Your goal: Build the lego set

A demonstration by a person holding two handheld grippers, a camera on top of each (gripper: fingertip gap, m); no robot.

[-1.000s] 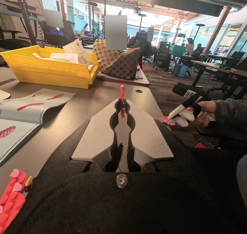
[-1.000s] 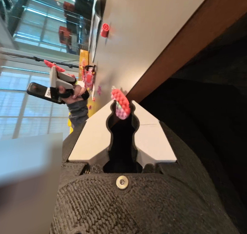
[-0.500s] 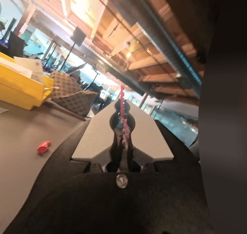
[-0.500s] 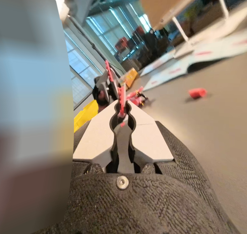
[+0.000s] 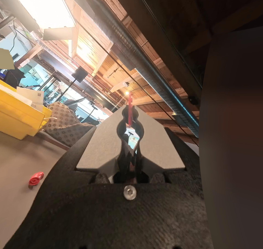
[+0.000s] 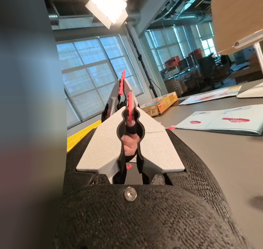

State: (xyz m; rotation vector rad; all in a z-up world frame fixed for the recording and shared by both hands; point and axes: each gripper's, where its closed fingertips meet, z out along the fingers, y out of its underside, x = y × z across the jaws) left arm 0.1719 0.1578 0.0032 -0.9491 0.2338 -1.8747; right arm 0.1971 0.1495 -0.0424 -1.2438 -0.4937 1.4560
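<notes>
Bin (image 5: 21, 118): yellow, papers inside | left claw (image 5: 130, 109), right claw (image 6: 129, 109): each clamps red plate

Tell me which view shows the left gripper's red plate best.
Right wrist view: the left gripper shows from outside, its red plate standing up from the tips, studs visible. Left wrist view shows the plate edge-on only, a thin strip between its own fingers.

Each claw (image 5: 130, 109) has grey wavy-edged fingers, black textured body, silver screw.
</notes>
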